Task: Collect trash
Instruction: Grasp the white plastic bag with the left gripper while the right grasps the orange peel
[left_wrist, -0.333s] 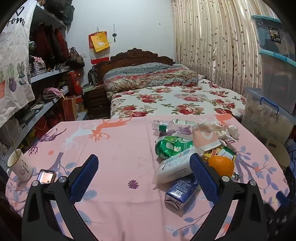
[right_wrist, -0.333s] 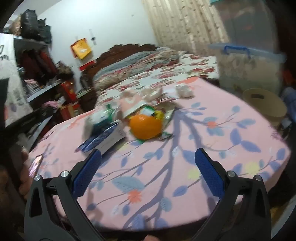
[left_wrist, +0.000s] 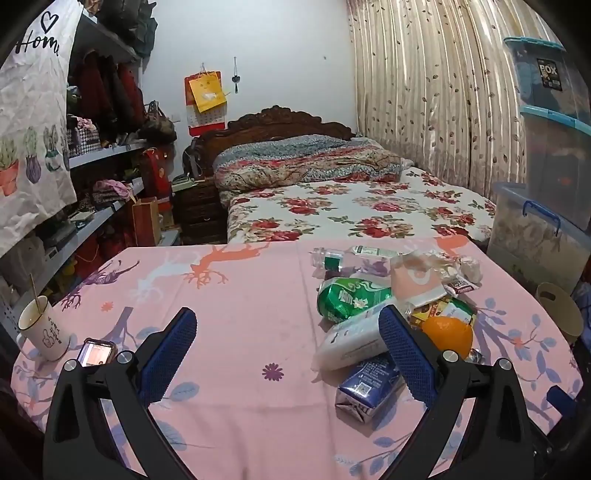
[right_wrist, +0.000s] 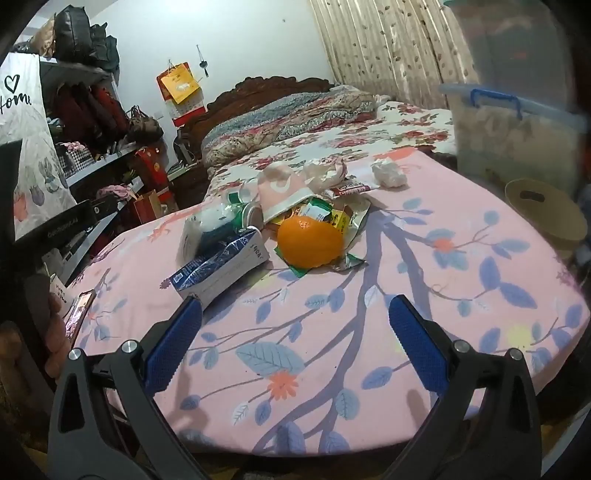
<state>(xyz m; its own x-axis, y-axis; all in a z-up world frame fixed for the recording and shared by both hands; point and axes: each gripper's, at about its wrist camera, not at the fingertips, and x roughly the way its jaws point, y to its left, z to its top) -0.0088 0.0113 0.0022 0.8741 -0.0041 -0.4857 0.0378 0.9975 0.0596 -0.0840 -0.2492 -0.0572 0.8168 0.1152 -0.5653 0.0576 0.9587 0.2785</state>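
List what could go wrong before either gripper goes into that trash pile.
The orange rests on loose wrappers and could roll off if they are tugged. The crushed blue carton may leak if squeezed. The phone and mug lie beside the left gripper, easily knocked.

You face a white wall (left_wrist: 280, 48) with a bed (left_wrist: 351, 206) under a carved dark headboard (left_wrist: 288, 118). Leaf-patterned curtains (left_wrist: 424, 92) hang to your right beside stacked plastic storage boxes (left_wrist: 554, 147). Cluttered grey shelves (left_wrist: 107, 155) line your left. A pink patterned cloth covers the counter (left_wrist: 240, 295).
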